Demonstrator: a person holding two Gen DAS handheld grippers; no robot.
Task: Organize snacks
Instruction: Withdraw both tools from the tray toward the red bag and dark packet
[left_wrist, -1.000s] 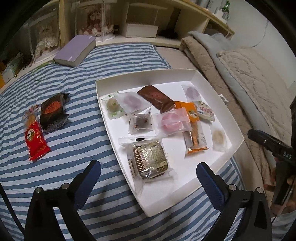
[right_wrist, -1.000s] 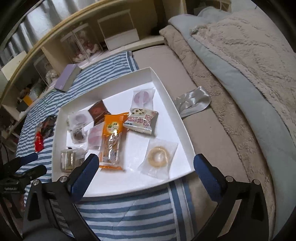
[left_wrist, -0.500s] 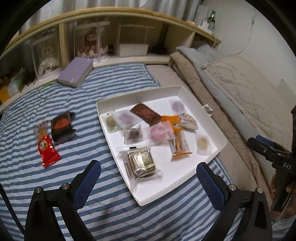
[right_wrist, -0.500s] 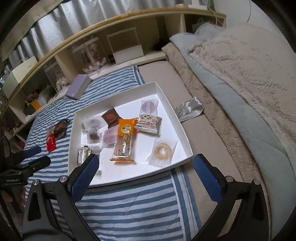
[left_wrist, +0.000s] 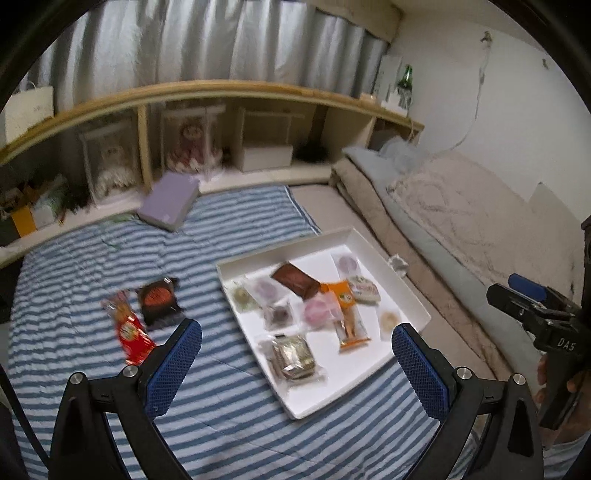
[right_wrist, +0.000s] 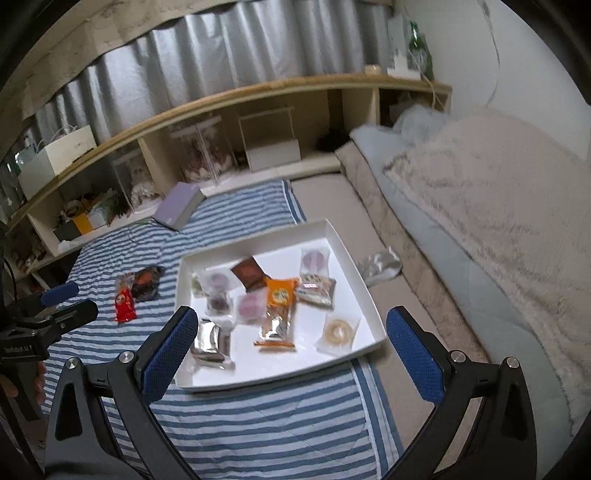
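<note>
A white tray (left_wrist: 413, 308) (right_wrist: 364, 291) lies on the blue striped blanket and holds several wrapped snacks, among them an orange packet (left_wrist: 347, 314) (right_wrist: 279, 308) and a silver packet (left_wrist: 293, 356) (right_wrist: 210, 341). Two snacks lie on the blanket left of the tray: a red packet (left_wrist: 131, 332) (right_wrist: 125, 305) and a dark packet (left_wrist: 159, 301) (right_wrist: 146, 283). My left gripper (left_wrist: 297, 369) is open and empty, high above the tray's near edge. My right gripper (right_wrist: 291, 358) is open and empty too, well back from the tray.
A purple box (left_wrist: 170, 203) (right_wrist: 179, 207) sits at the blanket's far end below a wooden shelf (left_wrist: 221, 92) with display cases. Folded beige and grey bedding (left_wrist: 461, 218) (right_wrist: 480, 206) runs along the right. A crumpled silver wrapper (right_wrist: 380, 264) lies right of the tray.
Both grippers have pulled up and back from the tray, so the tray looks smaller and the shelf and curtain have come into view. Both stayed open.
</note>
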